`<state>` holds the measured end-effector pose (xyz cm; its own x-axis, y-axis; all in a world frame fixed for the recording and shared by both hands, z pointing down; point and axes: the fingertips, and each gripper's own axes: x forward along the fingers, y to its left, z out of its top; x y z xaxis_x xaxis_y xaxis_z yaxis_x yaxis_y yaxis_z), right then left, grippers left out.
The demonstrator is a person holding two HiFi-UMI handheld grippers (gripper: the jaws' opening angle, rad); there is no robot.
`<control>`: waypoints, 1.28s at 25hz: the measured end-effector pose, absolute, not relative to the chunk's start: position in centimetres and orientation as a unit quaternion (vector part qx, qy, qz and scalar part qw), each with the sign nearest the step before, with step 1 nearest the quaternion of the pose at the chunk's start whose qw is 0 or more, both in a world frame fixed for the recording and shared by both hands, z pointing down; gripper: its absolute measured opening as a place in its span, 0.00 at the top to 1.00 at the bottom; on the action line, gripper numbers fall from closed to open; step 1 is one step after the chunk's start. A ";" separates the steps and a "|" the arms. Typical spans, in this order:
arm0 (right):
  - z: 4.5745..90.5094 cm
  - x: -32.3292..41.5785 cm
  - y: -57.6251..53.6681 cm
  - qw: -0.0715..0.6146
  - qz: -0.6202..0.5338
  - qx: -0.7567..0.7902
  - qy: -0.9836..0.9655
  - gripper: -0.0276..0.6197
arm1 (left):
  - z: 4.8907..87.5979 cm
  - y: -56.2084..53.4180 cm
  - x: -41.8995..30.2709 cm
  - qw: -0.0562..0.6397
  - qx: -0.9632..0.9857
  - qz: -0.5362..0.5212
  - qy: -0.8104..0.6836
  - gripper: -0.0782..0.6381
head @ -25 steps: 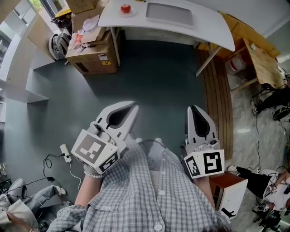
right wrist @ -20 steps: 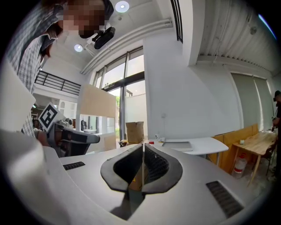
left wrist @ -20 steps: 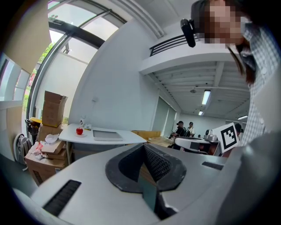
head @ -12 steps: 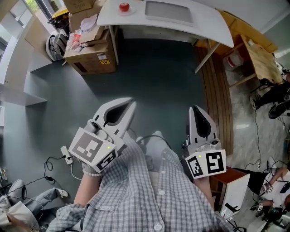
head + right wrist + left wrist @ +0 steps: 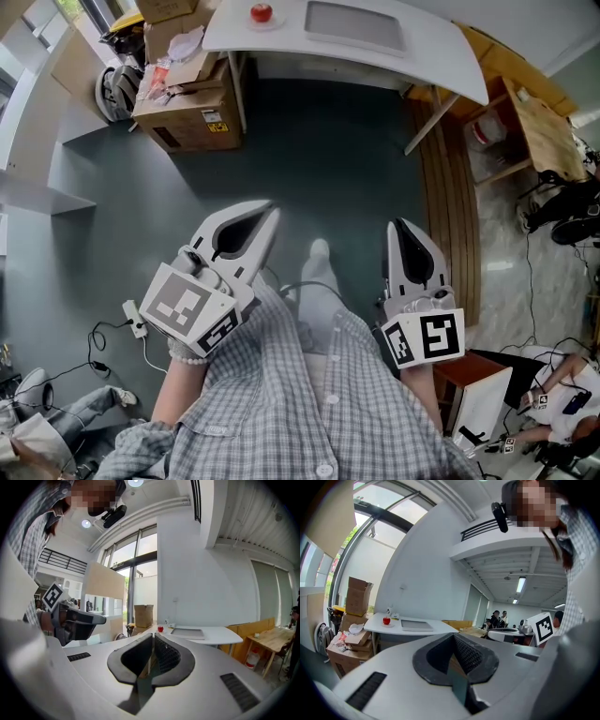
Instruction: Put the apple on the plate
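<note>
A red apple (image 5: 262, 12) sits on a small pale plate (image 5: 274, 23) at the left end of a white table (image 5: 422, 66), far ahead of me at the top of the head view. It also shows small in the left gripper view as the apple (image 5: 386, 620) and in the right gripper view as the apple (image 5: 161, 629). My left gripper (image 5: 272, 211) and right gripper (image 5: 401, 225) are held near my body over the dark floor, both shut with nothing in them. Both point toward the table.
A grey mat (image 5: 354, 23) lies on the table to the right of the apple. Cardboard boxes (image 5: 187, 103) stand left of the table, a wooden table (image 5: 544, 131) to its right. A power strip (image 5: 136, 319) with cables lies on the floor at left. People sit far off (image 5: 499, 618).
My foot has stepped forward between the grippers. The left gripper has drifted slightly left. Both grippers stay shut and empty.
</note>
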<state>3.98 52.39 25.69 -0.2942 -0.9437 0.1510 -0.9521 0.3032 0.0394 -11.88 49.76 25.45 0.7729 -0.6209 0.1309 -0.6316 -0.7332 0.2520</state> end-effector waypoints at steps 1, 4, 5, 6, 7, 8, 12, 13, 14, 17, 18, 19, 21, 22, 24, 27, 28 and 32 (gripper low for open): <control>25.8 4.0 52.0 0.077 0.028 0.588 -0.805 0.91 | 25.4 49.5 -11.8 0.144 0.931 0.018 -0.336 0.88; 25.8 3.9 51.0 0.080 0.026 0.580 -0.810 0.91 | 25.4 48.3 -11.6 0.149 0.928 0.012 -0.340 0.88; 25.8 3.9 50.6 0.079 0.025 0.577 -0.812 0.91 | 25.4 47.9 -11.5 0.148 0.928 0.013 -0.342 0.88; 25.8 4.1 50.1 0.079 0.022 0.575 -0.814 0.91 | 25.3 47.4 -11.3 0.144 0.928 0.015 -0.343 0.88; 25.8 4.2 49.7 0.080 0.020 0.573 -0.815 0.91 | 25.3 46.9 -11.1 0.141 0.928 0.018 -0.344 0.88; 25.8 4.4 49.2 0.081 0.019 0.572 -0.816 0.91 | 25.2 46.5 -10.8 0.138 0.929 0.019 -0.344 0.88; 25.5 5.3 47.2 0.075 0.014 0.566 -0.821 0.91 | 24.7 44.8 -9.9 0.132 0.927 0.018 -0.350 0.88; 25.3 5.5 46.6 0.074 0.013 0.565 -0.821 0.91 | 24.6 44.4 -9.7 0.130 0.927 0.018 -0.352 0.88; 25.2 5.8 46.1 0.072 0.011 0.564 -0.822 0.91 | 24.5 44.0 -9.4 0.129 0.926 0.018 -0.353 0.88; 24.9 6.7 44.7 0.070 0.009 0.560 -0.826 0.91 | 24.2 42.9 -8.5 0.124 0.925 0.017 -0.359 0.88; 24.8 7.0 44.2 0.069 0.008 0.558 -0.827 0.91 | 24.0 42.5 -8.2 0.122 0.924 0.017 -0.362 0.88; 24.7 7.4 43.8 0.068 0.007 0.557 -0.828 0.91 | 23.9 42.2 -7.9 0.120 0.924 0.016 -0.364 0.88; 24.3 7.8 42.9 0.065 0.005 0.553 -0.831 0.91 | 23.6 41.6 -7.4 0.118 0.922 0.015 -0.368 0.88; 24.1 8.0 42.5 0.064 0.003 0.550 -0.833 0.91 | 23.5 41.3 -7.3 0.118 0.921 0.015 -0.371 0.88; 23.8 8.2 41.7 0.063 0.000 0.545 -0.836 0.91 | 23.3 40.7 -6.9 0.118 0.919 0.014 -0.375 0.88; 23.8 8.7 40.6 0.061 -0.001 0.540 -0.839 0.91 | 23.2 39.9 -6.4 0.116 0.917 0.014 -0.381 0.88; 23.9 9.0 40.4 0.060 -0.001 0.539 -0.840 0.91 | 23.3 39.7 -6.1 0.115 0.917 0.015 -0.382 0.88; 24.4 9.9 39.6 0.054 0.003 0.539 -0.840 0.91 | 23.6 39.1 -5.0 0.113 0.917 0.021 -0.381 0.88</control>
<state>9.94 39.55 24.41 -0.4126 -0.9061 0.0936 -0.9068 0.4184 0.0524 -5.01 39.12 23.63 0.7085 -0.6945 0.1253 -0.7041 -0.6837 0.1917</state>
